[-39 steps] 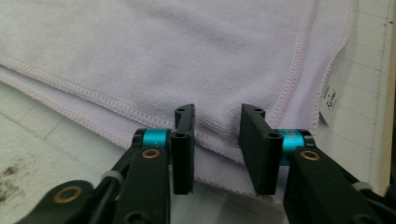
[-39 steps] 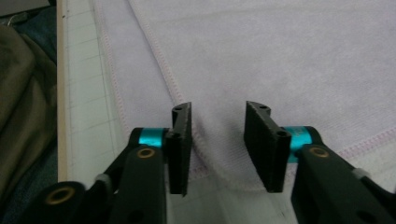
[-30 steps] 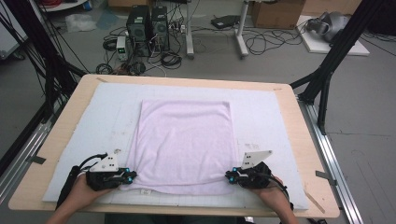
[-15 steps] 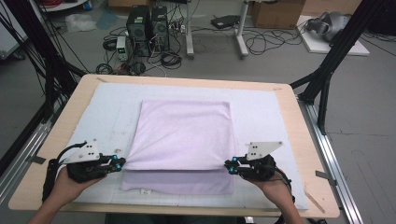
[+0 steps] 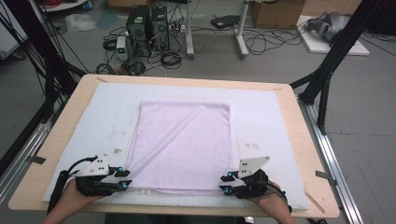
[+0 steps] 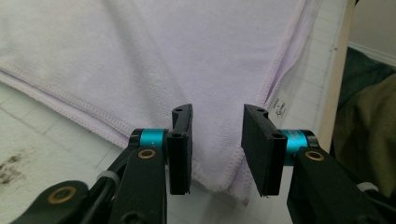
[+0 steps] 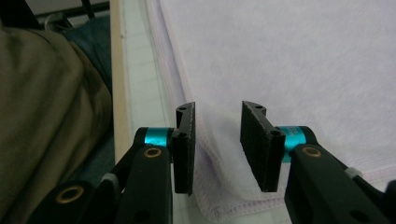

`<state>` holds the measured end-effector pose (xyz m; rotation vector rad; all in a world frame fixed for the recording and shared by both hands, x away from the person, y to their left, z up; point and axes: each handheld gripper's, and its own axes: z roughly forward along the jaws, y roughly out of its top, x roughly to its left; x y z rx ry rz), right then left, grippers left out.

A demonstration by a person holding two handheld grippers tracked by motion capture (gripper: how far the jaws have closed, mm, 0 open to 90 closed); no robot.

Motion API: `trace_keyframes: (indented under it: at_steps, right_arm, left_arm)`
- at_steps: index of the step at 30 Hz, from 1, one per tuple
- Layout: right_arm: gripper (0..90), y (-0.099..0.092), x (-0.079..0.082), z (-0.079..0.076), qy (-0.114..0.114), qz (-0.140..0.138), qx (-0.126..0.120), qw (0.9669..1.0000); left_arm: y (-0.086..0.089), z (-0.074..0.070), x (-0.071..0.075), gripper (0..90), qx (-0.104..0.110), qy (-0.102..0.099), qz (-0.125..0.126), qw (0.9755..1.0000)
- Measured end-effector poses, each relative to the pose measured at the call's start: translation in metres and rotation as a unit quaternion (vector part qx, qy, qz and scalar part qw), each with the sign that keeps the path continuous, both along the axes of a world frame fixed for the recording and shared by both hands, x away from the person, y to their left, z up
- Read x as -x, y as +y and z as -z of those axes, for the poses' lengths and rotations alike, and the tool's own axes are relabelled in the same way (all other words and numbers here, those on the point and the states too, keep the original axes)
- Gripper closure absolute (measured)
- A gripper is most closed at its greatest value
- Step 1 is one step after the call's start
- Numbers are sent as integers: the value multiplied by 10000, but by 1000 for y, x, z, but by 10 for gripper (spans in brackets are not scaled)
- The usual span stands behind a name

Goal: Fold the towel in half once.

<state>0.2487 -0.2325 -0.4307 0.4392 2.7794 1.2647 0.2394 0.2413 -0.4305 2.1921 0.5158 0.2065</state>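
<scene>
Soft, light, limp towel (image 5: 184,144) flat mid-table, best pinched at near corners; left gripper (image 5: 122,179) and right gripper (image 5: 227,182) just opening, jaws part-open, empty, corners lying between.

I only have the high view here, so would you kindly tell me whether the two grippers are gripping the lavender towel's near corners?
Observer: No. In the left gripper view the left gripper has its jaws apart; they have just been opening, and the towel corner lies loose between them.
Operator: Thank you. And the right one?
Observer: The right gripper also stands open after just opening, the towel's corner below its jaws, not pinched.
Operator: Is the towel a single layer there?
Observer: No, the right gripper view shows two stacked hemmed edges along the side, so it is folded.
</scene>
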Motion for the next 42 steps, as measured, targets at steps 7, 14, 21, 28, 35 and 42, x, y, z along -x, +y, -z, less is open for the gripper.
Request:
trace_keyframes:
  at_steps: [7,14,21,28,35,42]
  right_arm:
    - [868,0,-3,8,91,-5,95,9999]
    - [874,-6,9,-21,-109,-93,-307,9994]
    - [705,-10,12,-6,250,-144,-222,9993]
    - [618,-9,-8,-5,235,102,-370,9990]
    - [592,-2,-18,8,200,286,-35,9994]
    - [587,-5,-15,12,166,352,22,9992]
  left_arm:
    - [5,11,-2,745,-66,68,-136,9999]
    - [15,-3,-2,866,96,-40,-147,9998]
    - [14,-8,-10,656,209,-23,-209,9996]
    - [3,-2,-37,695,93,-39,-478,9988]
    - [-10,12,-58,835,-173,150,-689,9974]
    - [6,3,-48,883,-116,-142,-1021,9946]
